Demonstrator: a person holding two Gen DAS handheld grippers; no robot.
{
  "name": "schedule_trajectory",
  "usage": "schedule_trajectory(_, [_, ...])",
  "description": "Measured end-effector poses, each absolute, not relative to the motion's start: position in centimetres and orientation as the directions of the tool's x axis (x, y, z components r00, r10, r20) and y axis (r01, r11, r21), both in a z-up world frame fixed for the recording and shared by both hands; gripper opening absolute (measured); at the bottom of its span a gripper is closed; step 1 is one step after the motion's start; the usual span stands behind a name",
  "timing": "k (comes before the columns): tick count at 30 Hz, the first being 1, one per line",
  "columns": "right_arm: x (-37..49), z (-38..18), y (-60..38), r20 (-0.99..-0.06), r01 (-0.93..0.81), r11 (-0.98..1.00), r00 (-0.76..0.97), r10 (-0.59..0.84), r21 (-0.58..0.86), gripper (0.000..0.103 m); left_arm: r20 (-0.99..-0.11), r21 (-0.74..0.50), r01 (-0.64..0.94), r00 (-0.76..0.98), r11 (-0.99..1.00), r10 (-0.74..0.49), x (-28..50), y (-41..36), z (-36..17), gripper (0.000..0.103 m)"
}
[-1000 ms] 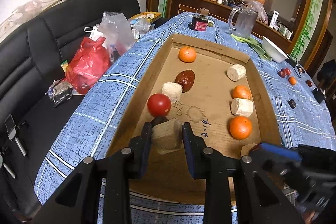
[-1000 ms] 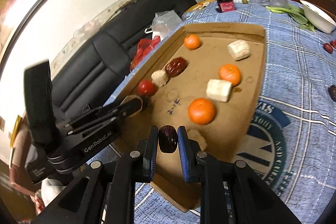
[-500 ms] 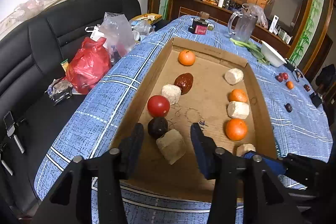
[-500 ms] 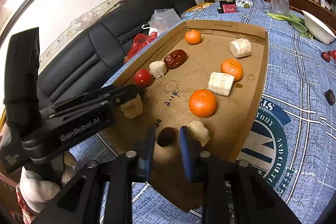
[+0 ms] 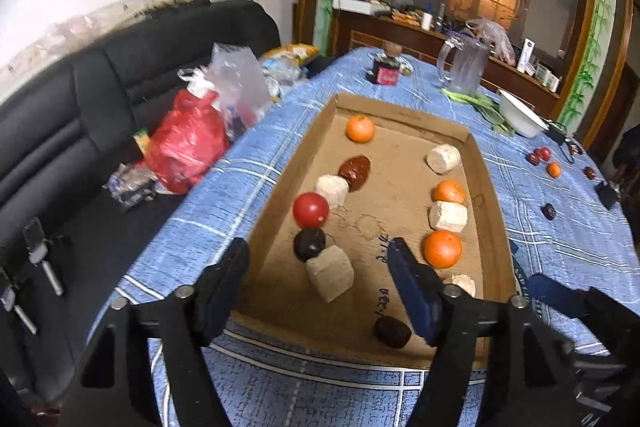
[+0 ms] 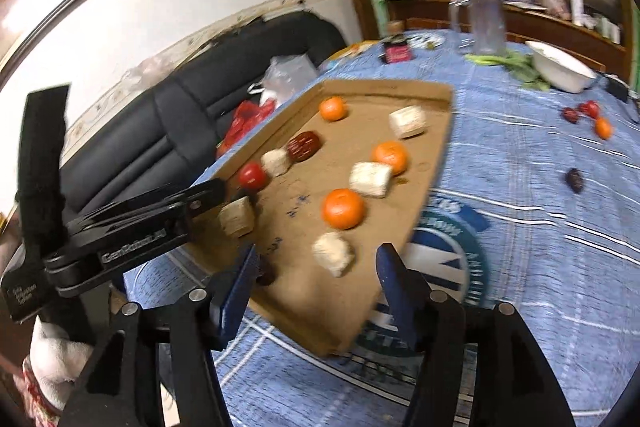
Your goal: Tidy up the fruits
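A shallow cardboard tray (image 5: pixel 400 113) on the blue tablecloth holds two rows of fruit and beige blocks. My left gripper (image 5: pixel 317 246) hangs over its near left corner, jaws opening. A beige block (image 5: pixel 330 277) lies free on the tray between the jaws, next to a dark round fruit (image 5: pixel 309 244) and a tomato (image 5: pixel 311 209). My right gripper (image 6: pixel 318 248) is over the tray's (image 6: pixel 384 87) near edge, jaws opening and touching nothing. A dark date (image 6: pixel 266 273) lies by its left finger, also seen at the tray's front as the date (image 5: pixel 392 331). Three oranges (image 5: pixel 443 248) sit in the tray.
Loose small fruits (image 5: pixel 540 155) and a dark date (image 5: pixel 549 211) lie on the cloth to the right. A white bowl (image 5: pixel 520 115), a glass jug (image 5: pixel 462 69) and a red tin (image 5: pixel 386 75) stand at the far end. A red bag (image 5: pixel 186 143) sits on the black sofa at the left.
The left jaws let go of the beige block, which now rests on the tray. The right jaws released the dark date onto the tray's front. Both grippers widened and drew back.
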State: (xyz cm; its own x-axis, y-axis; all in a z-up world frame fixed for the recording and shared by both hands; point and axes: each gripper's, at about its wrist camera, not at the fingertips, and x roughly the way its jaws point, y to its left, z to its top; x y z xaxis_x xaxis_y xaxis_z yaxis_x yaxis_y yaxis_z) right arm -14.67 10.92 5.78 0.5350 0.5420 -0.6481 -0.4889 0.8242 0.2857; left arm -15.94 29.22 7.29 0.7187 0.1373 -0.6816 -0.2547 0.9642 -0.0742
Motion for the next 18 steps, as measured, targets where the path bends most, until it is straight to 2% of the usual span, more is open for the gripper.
schedule_trajectory(4, [-14.6, 5.9, 9.3, -0.644, -0.437, 0.852, 0.57, 0.509, 0.287, 0.068, -0.63, -0.009, -0.314, 0.739, 0.949, 0.238, -17.0, 28.3, 8.6, 0.082])
schedule_trajectory(6, [-14.5, 5.8, 8.4, -0.645, -0.413, 0.86, 0.576, 0.502, 0.3, 0.07, -0.605, 0.009, -0.339, 0.747, 0.941, 0.275, -17.5, 28.0, 9.2, 0.089])
schedule_trajectory(11, [-14.9, 5.7, 6.8, -0.64, -0.372, 0.87, 0.592, 0.49, 0.323, 0.071, -0.529, 0.024, -0.386, 0.777, 0.922, 0.34, -18.9, 27.3, 10.7, 0.098])
schedule_trajectory(18, [-15.9, 6.0, 6.2, -0.627, -0.378, 0.871, 0.606, 0.489, 0.314, 0.071, -0.47, 0.06, -0.522, 0.737, 0.851, 0.485, -20.8, 26.3, 11.8, 0.101])
